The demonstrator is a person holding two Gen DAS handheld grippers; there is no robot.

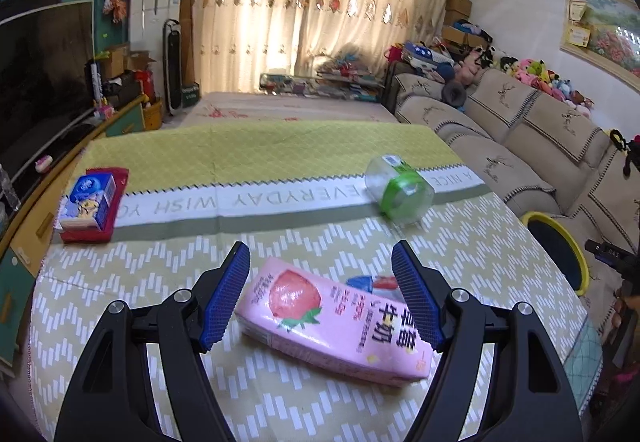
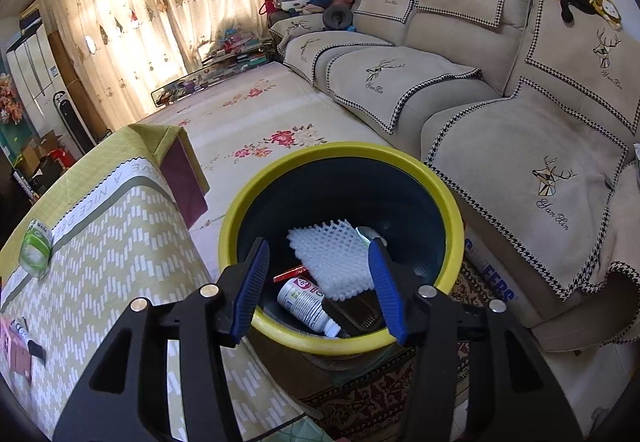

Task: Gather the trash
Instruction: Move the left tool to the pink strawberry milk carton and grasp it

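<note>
Because the pink strawberry milk carton (image 1: 336, 322) lies flat between its parted blue pads, untouched, the left gripper (image 1: 320, 294) is judged to be set for a pickup. The right gripper (image 2: 318, 286) hangs open and empty over the yellow-rimmed trash bin (image 2: 436, 177), which holds a white foam net (image 2: 332, 262) and a small bottle (image 2: 306, 302). Farther off, a green-labelled clear jar (image 1: 400, 187) remains on the tablecloth (image 1: 160, 266).

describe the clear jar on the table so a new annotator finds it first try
Start at the table with the yellow-green patterned cloth and follow the pale lettered band towards the sofa side. The clear jar lies tipped on its side across that band, apart from everything else. It is the only see-through item, wrapped by a bright green label, unlike the pink carton and blue tissue pack.
</note>
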